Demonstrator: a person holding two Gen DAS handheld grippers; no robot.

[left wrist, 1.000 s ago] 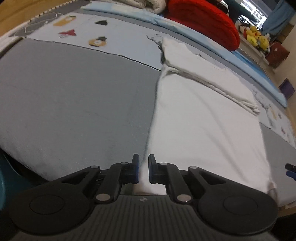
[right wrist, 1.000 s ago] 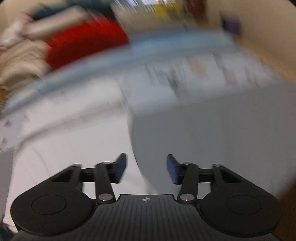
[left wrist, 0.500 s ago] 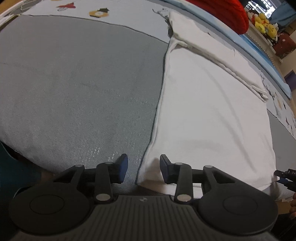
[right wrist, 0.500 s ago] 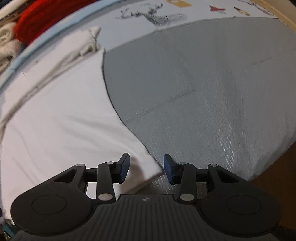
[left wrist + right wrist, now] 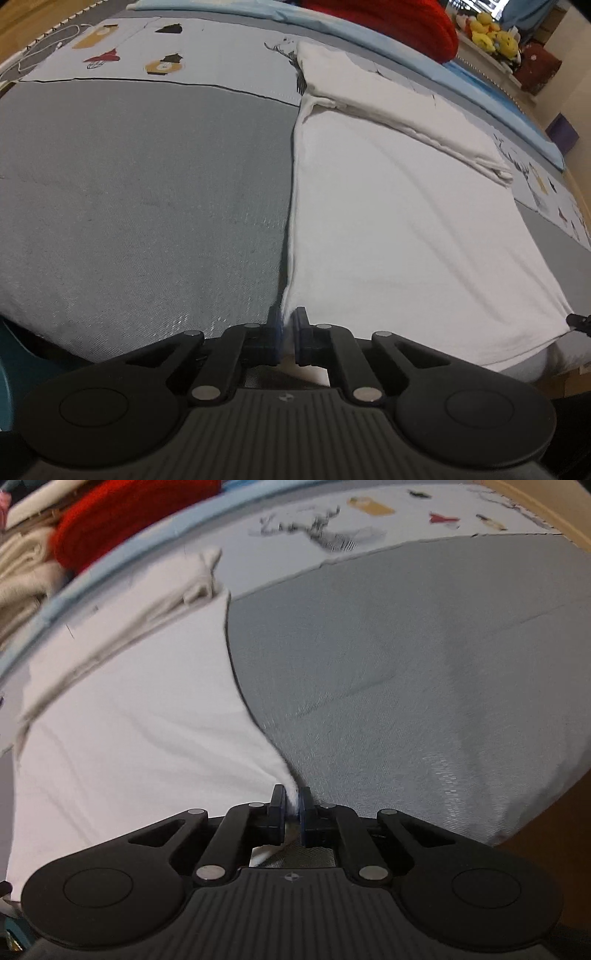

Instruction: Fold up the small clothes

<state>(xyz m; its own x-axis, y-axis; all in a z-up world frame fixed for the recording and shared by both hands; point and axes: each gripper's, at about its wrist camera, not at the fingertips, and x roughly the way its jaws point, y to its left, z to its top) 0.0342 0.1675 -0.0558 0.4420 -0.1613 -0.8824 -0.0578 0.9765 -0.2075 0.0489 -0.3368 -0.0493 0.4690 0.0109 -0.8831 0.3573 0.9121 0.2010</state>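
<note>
Left wrist view: we have just closed each hand-held gripper, left (image 5: pixel 287 325) and right (image 5: pixel 293 803), on a near corner of the white shirt (image 5: pixel 399 229) on the bed (image 5: pixel 140 192); lift both evenly.

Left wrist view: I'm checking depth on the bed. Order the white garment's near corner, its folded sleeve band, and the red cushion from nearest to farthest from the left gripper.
1. White garment's near corner, pinched in the left gripper.
2. Folded sleeve band, across the garment's far end, upper right.
3. Red cushion, beyond it at the top edge.
</note>
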